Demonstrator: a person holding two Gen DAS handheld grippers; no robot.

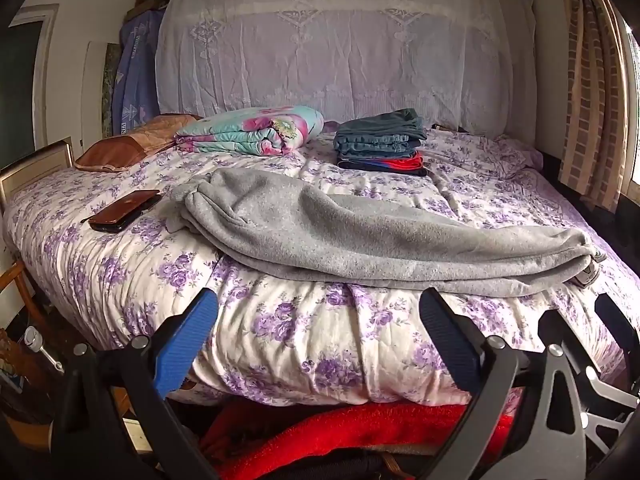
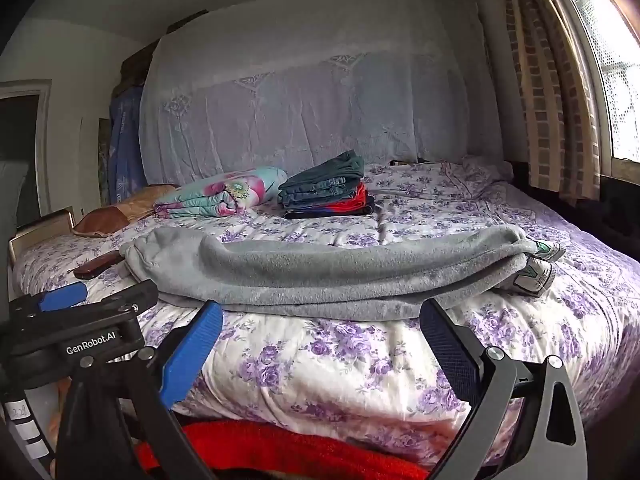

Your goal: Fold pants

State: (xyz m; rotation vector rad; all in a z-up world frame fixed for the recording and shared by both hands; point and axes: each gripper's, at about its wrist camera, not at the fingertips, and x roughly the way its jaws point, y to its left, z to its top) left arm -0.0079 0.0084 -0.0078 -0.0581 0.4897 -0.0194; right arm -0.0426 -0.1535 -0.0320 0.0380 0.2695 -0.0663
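Nearest to you, your left gripper (image 1: 318, 312) hangs just short of the bed's front edge with its blue-padded fingers (image 1: 188, 340) spread wide and nothing between them. Your right gripper (image 2: 320, 320) is posed the same way, jaws apart and empty, its blue pads (image 2: 192, 352) low over the quilt; the left gripper's black body is visible at the left margin of the right wrist view, and part of the right tool shows at the right margin of the left wrist view. Below both tools, a red fleece blanket (image 1: 360, 428) protrudes from under the bed's overhang.

The purple-flowered quilt (image 1: 300, 340) covers the bed. On its near part, just beyond both sets of fingertips, lie the grey fleece pants (image 1: 320, 236), doubled lengthwise so that one leg rests on the other. The waist end is toward your left and the cuffs toward your right, where white-and-green care labels (image 2: 540, 264) stick out. Neither gripper touches the fabric.

To the left of the pants, apart from them, a phone in a brown case (image 1: 124, 210) lies flat on the quilt.

Farther back, a stack of folded clothes (image 1: 380, 140), dark teal and denim above, red and navy below, sits near the middle. A rolled floral comforter (image 1: 252, 130) lies to its left, with a brown pillow (image 1: 128, 144) beyond that. A white lace cloth (image 1: 340, 48) drapes the far side, and a brick-patterned curtain (image 1: 588, 80) hangs at the right.
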